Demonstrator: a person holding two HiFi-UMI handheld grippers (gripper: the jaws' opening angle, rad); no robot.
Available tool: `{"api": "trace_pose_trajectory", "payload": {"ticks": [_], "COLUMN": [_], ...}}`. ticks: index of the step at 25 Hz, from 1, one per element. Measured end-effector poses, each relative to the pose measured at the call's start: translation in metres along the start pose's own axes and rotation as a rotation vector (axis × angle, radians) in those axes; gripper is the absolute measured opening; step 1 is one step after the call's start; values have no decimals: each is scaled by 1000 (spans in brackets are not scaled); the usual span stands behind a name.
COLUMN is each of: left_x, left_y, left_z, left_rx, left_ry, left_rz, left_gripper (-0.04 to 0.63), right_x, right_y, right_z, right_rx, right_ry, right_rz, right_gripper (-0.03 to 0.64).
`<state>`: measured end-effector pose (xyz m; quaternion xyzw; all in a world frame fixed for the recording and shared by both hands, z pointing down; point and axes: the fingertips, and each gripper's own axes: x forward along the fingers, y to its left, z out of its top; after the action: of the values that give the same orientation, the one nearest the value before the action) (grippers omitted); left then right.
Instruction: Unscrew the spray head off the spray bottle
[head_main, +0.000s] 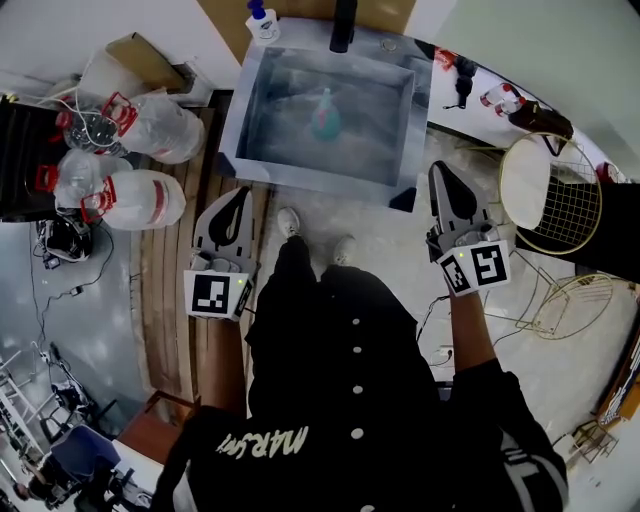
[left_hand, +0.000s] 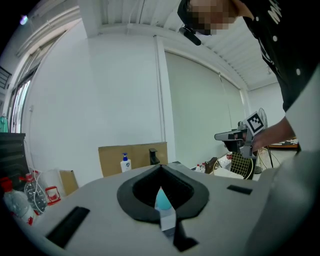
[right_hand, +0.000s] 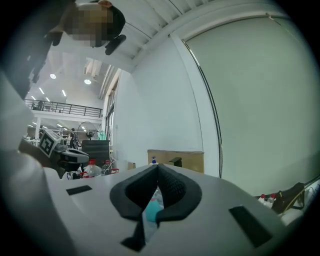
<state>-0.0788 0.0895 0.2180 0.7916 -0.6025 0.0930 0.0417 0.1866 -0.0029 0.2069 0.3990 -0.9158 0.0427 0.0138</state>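
A teal spray bottle stands in the middle of a grey table in front of me. My left gripper hangs short of the table's near left corner, jaws shut and holding nothing. Off the near right corner, my right gripper is also shut and empty. In the left gripper view, the bottle shows as a teal sliver through the gap below the closed jaws. The right gripper view likewise shows only a patch of the bottle.
Large clear water bottles lie on the floor to the left. A white soap dispenser and a black post stand at the table's far edge. Gold wire chairs sit to the right. The person's shoes are near the table.
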Motion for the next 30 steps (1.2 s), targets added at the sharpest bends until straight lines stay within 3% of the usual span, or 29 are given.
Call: {"api": "trace_pose_trajectory", "payload": {"ticks": [3, 22, 30], "left_x": [10, 128, 163], "left_y": [5, 104, 129], "left_z": [-8, 35, 28], "left_rx": [23, 67, 91], "left_ry": [31, -95, -93], "left_rz": [-9, -201, -311], "left_gripper": [15, 15, 15], "right_x": [7, 115, 152], "right_y": [-2, -19, -14], "right_z": [0, 28, 20], "right_rx": [-5, -49, -32], "right_ry": [-4, -34, -6], "right_rz": [-12, -176, -244], "right_gripper": [12, 12, 12]}}
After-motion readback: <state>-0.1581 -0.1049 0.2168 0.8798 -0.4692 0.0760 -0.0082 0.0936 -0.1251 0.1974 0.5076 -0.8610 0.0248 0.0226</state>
